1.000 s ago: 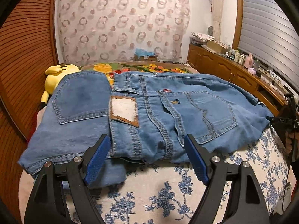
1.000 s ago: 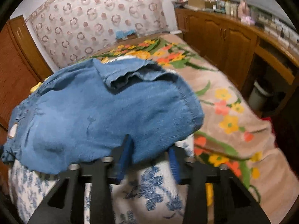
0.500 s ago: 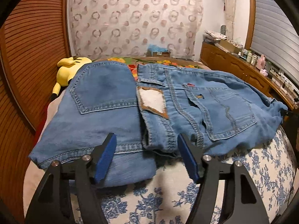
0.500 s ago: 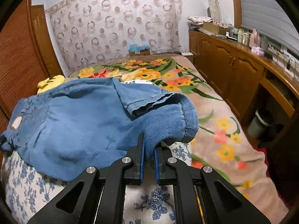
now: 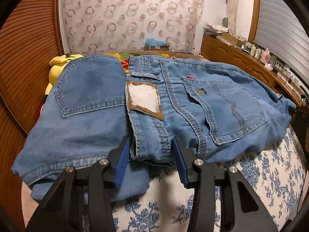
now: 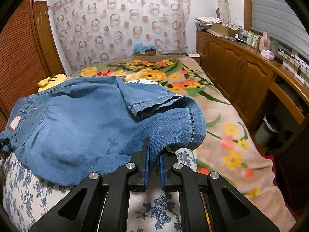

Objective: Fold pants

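Your left claw [image 5: 150, 158] sits low at the near edge of the jeans [image 5: 154, 104], fingers level and pointing forward, its blue pads [image 5: 121, 161] on either side of the folded waistband [image 5: 150, 145]. The pads flank the denim, but you can't tell whether they press it. Half a second ago they stood wider apart. Your right claw [image 6: 154, 161] is clenched on the folded leg end of the jeans, as it was half a second ago. The jeans lie folded, back pockets up, on the blue-flowered cushion [image 6: 154, 210] atop the bed [image 6: 222, 127].
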Action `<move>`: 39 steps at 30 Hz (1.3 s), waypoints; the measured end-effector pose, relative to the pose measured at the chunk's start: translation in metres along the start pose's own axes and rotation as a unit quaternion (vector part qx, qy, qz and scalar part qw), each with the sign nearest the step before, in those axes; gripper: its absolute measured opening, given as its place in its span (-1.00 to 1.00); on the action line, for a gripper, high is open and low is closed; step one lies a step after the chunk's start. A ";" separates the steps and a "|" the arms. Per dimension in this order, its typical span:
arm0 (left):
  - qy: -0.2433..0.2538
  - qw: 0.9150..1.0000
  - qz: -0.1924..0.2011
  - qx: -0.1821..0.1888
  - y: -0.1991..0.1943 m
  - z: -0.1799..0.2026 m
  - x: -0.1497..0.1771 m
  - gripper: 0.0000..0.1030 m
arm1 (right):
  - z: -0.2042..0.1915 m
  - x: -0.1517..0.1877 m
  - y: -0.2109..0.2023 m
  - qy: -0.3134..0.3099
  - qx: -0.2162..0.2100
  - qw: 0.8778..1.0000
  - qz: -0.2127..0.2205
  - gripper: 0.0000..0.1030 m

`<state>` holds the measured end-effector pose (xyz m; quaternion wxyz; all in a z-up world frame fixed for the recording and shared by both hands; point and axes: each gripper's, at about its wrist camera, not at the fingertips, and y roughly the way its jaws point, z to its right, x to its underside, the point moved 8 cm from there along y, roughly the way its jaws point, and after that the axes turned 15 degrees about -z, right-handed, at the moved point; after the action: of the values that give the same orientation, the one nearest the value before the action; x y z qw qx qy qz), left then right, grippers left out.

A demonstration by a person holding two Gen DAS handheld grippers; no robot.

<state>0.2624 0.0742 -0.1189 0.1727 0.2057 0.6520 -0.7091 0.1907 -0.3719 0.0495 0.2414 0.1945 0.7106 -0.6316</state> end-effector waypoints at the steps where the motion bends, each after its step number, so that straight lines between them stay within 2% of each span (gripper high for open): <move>1: 0.004 1.000 0.006 -0.005 -0.002 0.002 -0.002 -0.41 | 0.001 0.000 -0.001 -0.002 0.000 1.000 0.000 -0.84; 2: 0.004 1.000 0.012 -0.004 -0.005 0.003 -0.003 -0.48 | 0.001 -0.002 -0.002 -0.005 0.000 1.000 0.001 -0.85; 6: 0.001 1.000 0.031 0.003 -0.020 0.005 -0.009 -0.95 | 0.003 -0.007 -0.009 -0.015 0.010 1.000 0.015 -0.87; 9: 0.000 0.998 0.063 -0.004 -0.046 0.006 -0.017 -0.95 | 0.001 -0.015 -0.019 -0.021 0.020 0.999 0.035 -0.88; 12: 0.020 0.996 0.083 -0.007 -0.072 0.013 -0.022 -0.95 | -0.001 -0.019 -0.029 -0.025 0.024 0.998 0.051 -0.89; 16: 0.032 0.996 0.083 -0.008 -0.075 0.020 -0.020 -0.95 | -0.005 -0.020 -0.034 -0.033 0.029 0.997 0.060 -0.89; 19: 0.021 0.996 0.090 -0.009 -0.076 0.015 -0.019 -0.95 | -0.008 -0.018 -0.031 -0.038 0.036 0.997 0.059 -0.89; 27: 0.010 0.992 0.129 -0.010 -0.113 0.010 -0.009 -0.95 | -0.005 -0.004 -0.058 -0.037 0.033 0.996 0.078 -0.90; 31: 0.004 0.990 0.139 0.000 -0.133 0.004 0.008 -0.95 | -0.010 0.013 -0.079 -0.040 0.028 0.994 0.093 -0.90; 39: -0.007 0.987 0.159 0.001 -0.182 -0.008 0.069 -0.95 | -0.017 0.081 -0.117 -0.060 0.015 0.993 0.099 -0.91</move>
<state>0.1104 0.0999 0.0002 0.2877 0.3019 0.6093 -0.6744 0.0553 -0.3719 0.0975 0.3419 0.2291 0.6622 -0.6262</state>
